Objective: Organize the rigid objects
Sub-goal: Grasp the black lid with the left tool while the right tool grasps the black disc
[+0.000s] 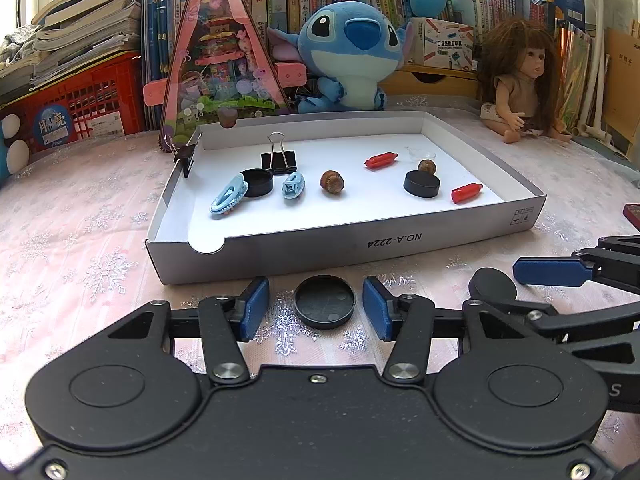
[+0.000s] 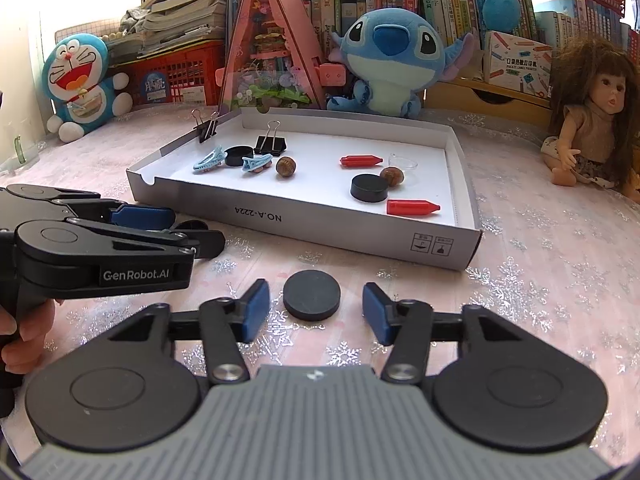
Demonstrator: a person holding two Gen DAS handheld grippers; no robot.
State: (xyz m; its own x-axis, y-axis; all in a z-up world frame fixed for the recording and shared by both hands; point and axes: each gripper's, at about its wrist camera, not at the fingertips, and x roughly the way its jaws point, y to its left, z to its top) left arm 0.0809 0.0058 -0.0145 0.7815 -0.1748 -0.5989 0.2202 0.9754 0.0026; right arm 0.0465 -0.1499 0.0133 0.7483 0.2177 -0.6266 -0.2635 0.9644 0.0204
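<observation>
— What do I have on the cloth?
— Two black round caps: one hollow side up [image 1: 325, 301], one flat side up [image 2: 311, 295], both just before the white tray [image 1: 256, 250].
— In the tray?
— Clips, acorns, red pieces, black caps.

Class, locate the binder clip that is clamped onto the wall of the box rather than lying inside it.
The clamped binder clip grips the box's far-left wall near the back corner, in front of the pink triangular toy house. A second binder clip lies inside, just right of it.
</observation>
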